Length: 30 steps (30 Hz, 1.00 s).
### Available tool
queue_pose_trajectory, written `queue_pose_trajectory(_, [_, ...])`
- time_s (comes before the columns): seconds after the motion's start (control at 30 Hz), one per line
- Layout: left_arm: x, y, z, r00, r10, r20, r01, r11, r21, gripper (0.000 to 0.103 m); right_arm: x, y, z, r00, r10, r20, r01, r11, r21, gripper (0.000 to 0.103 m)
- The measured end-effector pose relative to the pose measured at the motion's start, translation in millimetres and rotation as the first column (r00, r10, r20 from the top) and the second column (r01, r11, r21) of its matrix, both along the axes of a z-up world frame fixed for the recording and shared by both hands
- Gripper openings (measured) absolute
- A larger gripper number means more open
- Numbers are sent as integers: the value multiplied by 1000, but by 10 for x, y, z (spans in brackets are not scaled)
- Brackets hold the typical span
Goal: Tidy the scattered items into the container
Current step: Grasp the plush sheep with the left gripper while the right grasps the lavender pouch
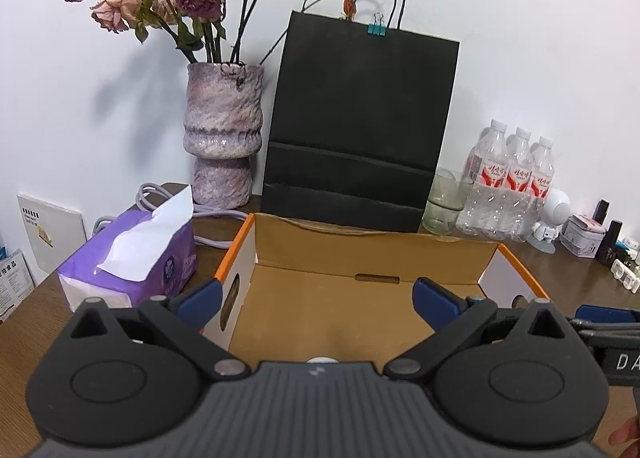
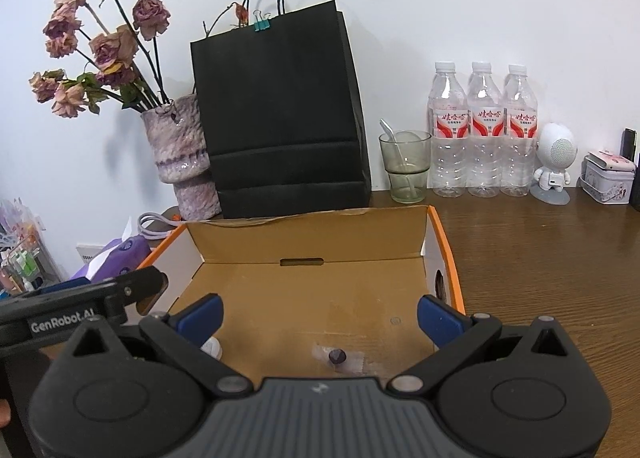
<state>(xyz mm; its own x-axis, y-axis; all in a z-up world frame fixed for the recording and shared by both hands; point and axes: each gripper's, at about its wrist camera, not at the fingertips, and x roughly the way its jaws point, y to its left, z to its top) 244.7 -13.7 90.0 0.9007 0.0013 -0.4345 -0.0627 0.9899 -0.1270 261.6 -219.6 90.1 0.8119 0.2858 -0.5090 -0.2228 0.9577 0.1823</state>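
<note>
Both tongs, left gripper (image 1: 316, 298) and right gripper (image 2: 318, 316), hang wide open and empty over the cardboard box (image 2: 448, 258). Inside lie a small purple wrapped piece (image 2: 337, 356) and white item (image 2: 212, 346) (partly hidden). Risk: crowded grippers may collide.

L wrist view: white object (image 1: 321, 360) in cardboard box (image 1: 360, 258) mostly hidden behind left gripper (image 1: 316, 296) body, ID unclear. R wrist view: white item (image 2: 212, 346) half covered by right gripper's (image 2: 320, 314) left finger; small purple thing (image 2: 337, 356) in clear wrap just ahead of body, too blurred to ID. Tissue pack (image 2: 120, 254) partly blocked by the other tool.
</note>
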Motion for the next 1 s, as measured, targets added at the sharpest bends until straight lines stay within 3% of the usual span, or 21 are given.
queue_pose_trajectory(0.23, [-334, 178, 93, 999, -18, 45, 17, 1000, 24, 103, -228, -125, 70, 995, 94, 16, -94, 995, 40, 103])
queue_pose_trajectory(0.47, [-725, 393, 103, 996, -33, 82, 25, 995, 92, 103, -634, -421, 5, 998, 50, 40, -49, 999, -15, 103])
queue_pose_trajectory(0.7, [-983, 512, -167, 997, -74, 11, 73, 993, 93, 103, -962, -635, -354, 1000, -3, 3, 3, 995, -98, 103])
queue_pose_trajectory(0.83, [-994, 393, -330, 990, -132, -45, 135, 989, 68, 103, -1024, -662, -586, 998, -21, -54, 15, 994, -111, 103])
queue_pose_trajectory(1.0, [-942, 170, -451, 978, -191, -83, 195, 980, 48, 103, -1006, -549, -676, 998, -27, -63, 18, 989, -147, 103])
